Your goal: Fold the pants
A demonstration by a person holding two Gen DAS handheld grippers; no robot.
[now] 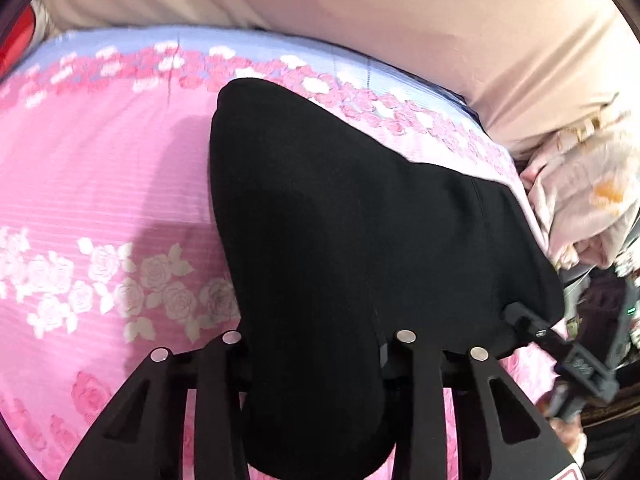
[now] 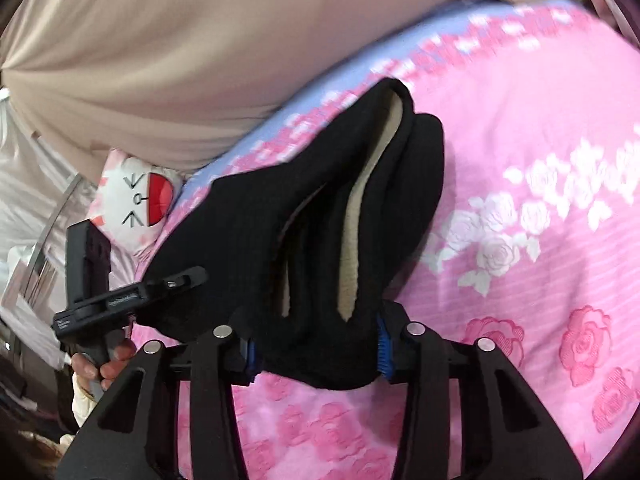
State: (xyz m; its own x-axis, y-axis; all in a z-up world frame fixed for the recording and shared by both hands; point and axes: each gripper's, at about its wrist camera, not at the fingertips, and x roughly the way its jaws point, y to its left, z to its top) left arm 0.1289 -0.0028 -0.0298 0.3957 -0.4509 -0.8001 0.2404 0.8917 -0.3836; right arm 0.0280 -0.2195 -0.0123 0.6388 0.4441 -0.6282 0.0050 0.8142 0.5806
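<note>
The black pants [image 1: 352,240] hang bunched between both grippers above the pink rose bedsheet [image 1: 100,184]. My left gripper [image 1: 316,364] is shut on a thick fold of the pants, which hides its fingertips. The right gripper appears at the right of this view [image 1: 532,332], clamped on the far corner. In the right wrist view my right gripper [image 2: 316,356] is shut on the pants [image 2: 320,216], whose beige fleece lining [image 2: 356,224] shows between layers. The left gripper [image 2: 176,280] grips the cloth's left corner there.
A beige padded headboard [image 1: 400,20] runs behind the bed. A white and red cushion [image 2: 140,204] lies by the headboard. A pale bundle of bedding [image 1: 584,204] sits past the bed's right edge. The pink sheet [image 2: 540,160] spreads around the pants.
</note>
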